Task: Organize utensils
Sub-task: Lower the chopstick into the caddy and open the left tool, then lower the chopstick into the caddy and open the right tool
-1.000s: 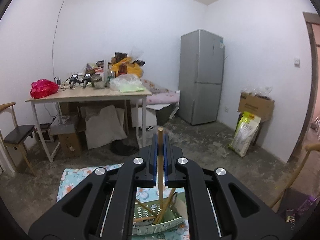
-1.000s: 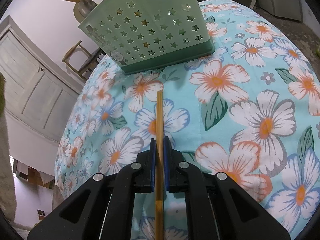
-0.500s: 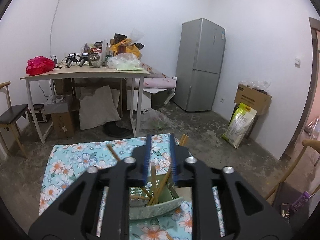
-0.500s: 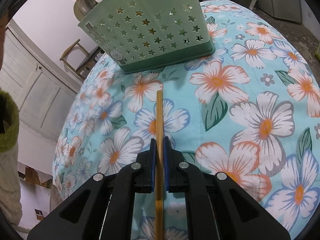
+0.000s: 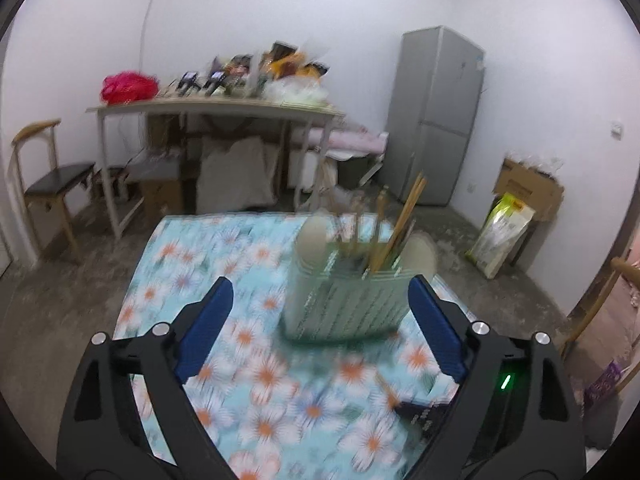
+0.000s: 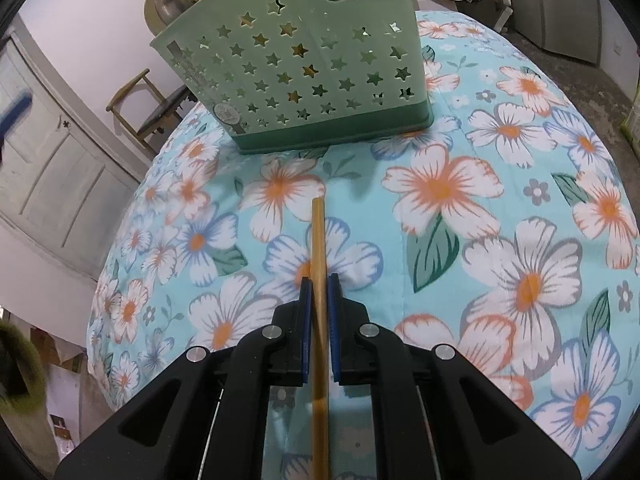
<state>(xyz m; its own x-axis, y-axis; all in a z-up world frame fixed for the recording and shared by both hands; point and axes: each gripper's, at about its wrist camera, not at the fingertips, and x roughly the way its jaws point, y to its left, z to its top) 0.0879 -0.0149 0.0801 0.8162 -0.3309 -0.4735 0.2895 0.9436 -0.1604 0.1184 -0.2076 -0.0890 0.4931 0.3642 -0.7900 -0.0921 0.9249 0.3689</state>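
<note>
Left fingers: the blue pads (image 5: 204, 328) of the left gripper (image 5: 320, 292) are spread wide, having just been opening; nothing is pinched, and only flowered cloth is seen in the gap.
Right fingers: the right gripper (image 6: 319, 280) is pressed together on a single chopstick (image 6: 319, 248), pinched between both blue pads (image 6: 306, 320).
Held chopstick: its free end is pointed forward past the right fingertips, over the floral tablecloth (image 6: 480, 220); the rest is run back between the jaws toward the camera. Whether the tip is touching the cloth cannot be told.
Utensil basket: a pale green basket (image 6: 304, 68) with star cut-outs is set on the cloth ahead of the right fingertips, well beyond the chopstick's tip. From the left wrist it is seen blurred, ahead of the fingers and nearer the right-hand pad.
Basket contents: several chopsticks (image 5: 402, 224) are stood upright and leaning in it; a pale spoon-like shape (image 5: 314, 240) is seen at its near left corner.
Background: a cluttered table (image 5: 216, 108) and a grey fridge (image 5: 436, 116) are seen far beyond the left fingers.
</note>
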